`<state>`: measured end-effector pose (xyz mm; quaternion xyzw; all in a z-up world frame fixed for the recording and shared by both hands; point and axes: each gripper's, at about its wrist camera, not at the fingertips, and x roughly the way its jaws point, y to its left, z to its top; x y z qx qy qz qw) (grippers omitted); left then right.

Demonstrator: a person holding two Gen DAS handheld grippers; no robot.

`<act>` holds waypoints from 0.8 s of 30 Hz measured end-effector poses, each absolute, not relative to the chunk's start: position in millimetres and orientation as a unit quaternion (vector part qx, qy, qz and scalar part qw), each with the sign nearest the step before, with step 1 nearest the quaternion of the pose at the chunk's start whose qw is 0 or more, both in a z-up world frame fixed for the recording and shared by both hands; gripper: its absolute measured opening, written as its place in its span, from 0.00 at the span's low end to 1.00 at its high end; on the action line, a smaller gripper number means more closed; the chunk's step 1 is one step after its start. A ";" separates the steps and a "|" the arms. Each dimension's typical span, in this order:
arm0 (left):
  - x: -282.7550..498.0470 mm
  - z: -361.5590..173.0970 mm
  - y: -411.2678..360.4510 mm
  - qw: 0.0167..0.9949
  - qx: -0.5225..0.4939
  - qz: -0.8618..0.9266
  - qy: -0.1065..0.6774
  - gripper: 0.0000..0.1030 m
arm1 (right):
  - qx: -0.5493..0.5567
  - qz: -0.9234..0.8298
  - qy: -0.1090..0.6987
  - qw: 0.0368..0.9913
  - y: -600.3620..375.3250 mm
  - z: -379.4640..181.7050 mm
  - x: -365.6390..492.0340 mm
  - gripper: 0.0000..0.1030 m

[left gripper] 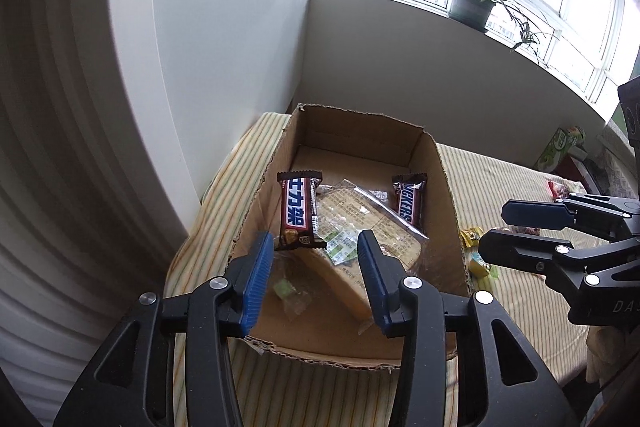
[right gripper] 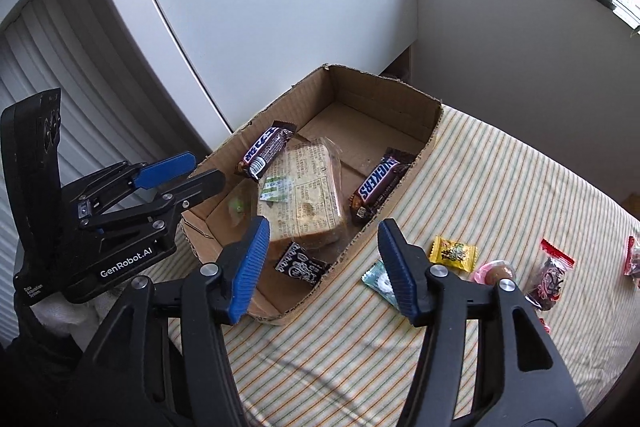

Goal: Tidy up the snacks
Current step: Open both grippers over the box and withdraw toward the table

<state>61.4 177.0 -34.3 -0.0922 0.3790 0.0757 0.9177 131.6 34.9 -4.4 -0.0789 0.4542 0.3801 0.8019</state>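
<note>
An open cardboard box (right gripper: 360, 87) stands on a striped tablecloth (right gripper: 500, 179). Inside it lie a wrapped slab of bread (right gripper: 308, 187), two Snickers bars (right gripper: 266, 151) (right gripper: 378, 183), a small black packet (right gripper: 302, 263) and a blurred green candy (right gripper: 237, 205). My left gripper (left gripper: 315, 243) hovers open over the box's (left gripper: 444, 187) near end, above the bread (left gripper: 380, 227), one bar (left gripper: 296, 211) and the green candy (left gripper: 286, 287); its pads touch nothing. My right gripper (right gripper: 324, 231) stands open over the box's near right corner, just above the black packet, holding nothing.
Loose snacks lie on the cloth right of the box: a yellow packet (right gripper: 453, 253), a teal candy (right gripper: 378, 281), a pink one (right gripper: 496, 271) and a dark red-topped packet (right gripper: 550, 279). White walls close the left and back. A potted plant (left gripper: 474, 3) sits on the sill.
</note>
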 end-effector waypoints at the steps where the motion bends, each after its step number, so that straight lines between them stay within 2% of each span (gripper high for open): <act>1: 60.7 -33.0 174.1 0.919 -0.091 0.073 0.378 0.41 | -0.077 0.376 0.454 0.804 28.8 -4.3 130.2 0.57; 15: 49.0 -6.4 107.5 0.932 -0.077 0.017 0.353 0.41 | -0.034 0.283 0.438 0.853 -113.8 5.7 121.9 0.58; 24: 83.8 -21.9 37.9 0.927 -0.059 -0.061 0.366 0.41 | 0.014 0.227 0.456 0.861 -199.4 -10.1 143.2 0.58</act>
